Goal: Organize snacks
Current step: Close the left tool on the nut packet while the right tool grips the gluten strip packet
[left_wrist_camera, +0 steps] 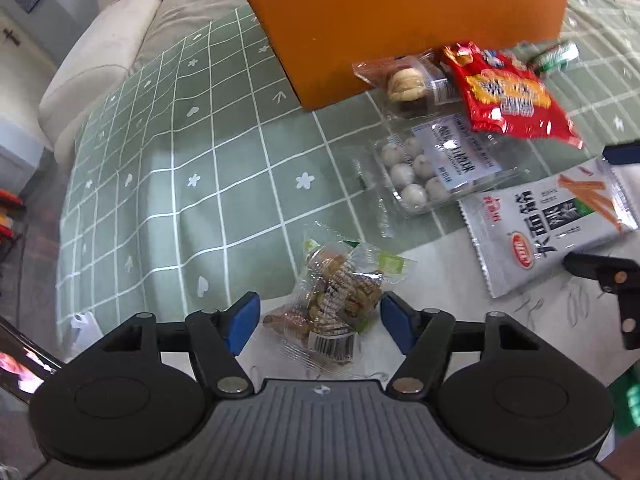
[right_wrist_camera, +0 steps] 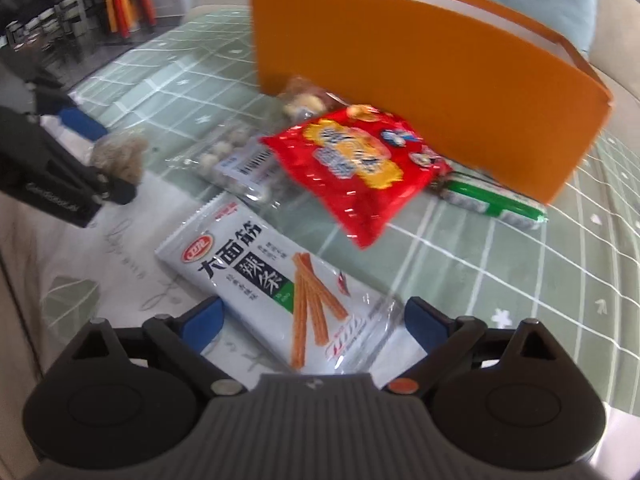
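A clear bag of small brown wrapped snacks point(left_wrist_camera: 336, 300) lies on the table between the blue pads of my left gripper point(left_wrist_camera: 320, 320), which is open and straddles it without pressing. My right gripper point(right_wrist_camera: 314, 320) is open too, with the near end of a white spicy-strip packet point(right_wrist_camera: 272, 280) between its pads. Behind lie a red snack packet point(right_wrist_camera: 360, 160), a clear tray of white balls point(left_wrist_camera: 424, 172), a wrapped pastry point(left_wrist_camera: 404, 84) and a green roll point(right_wrist_camera: 496, 204). An open orange box point(left_wrist_camera: 400, 20) stands at the back.
The table wears a green checked cloth point(left_wrist_camera: 200, 160) with a pale patterned strip along the near edge. A beige sofa point(left_wrist_camera: 100, 60) runs behind the table. A lit screen point(left_wrist_camera: 20, 364) sits at the left gripper's lower left. Coloured stools point(right_wrist_camera: 128, 0) stand far off.
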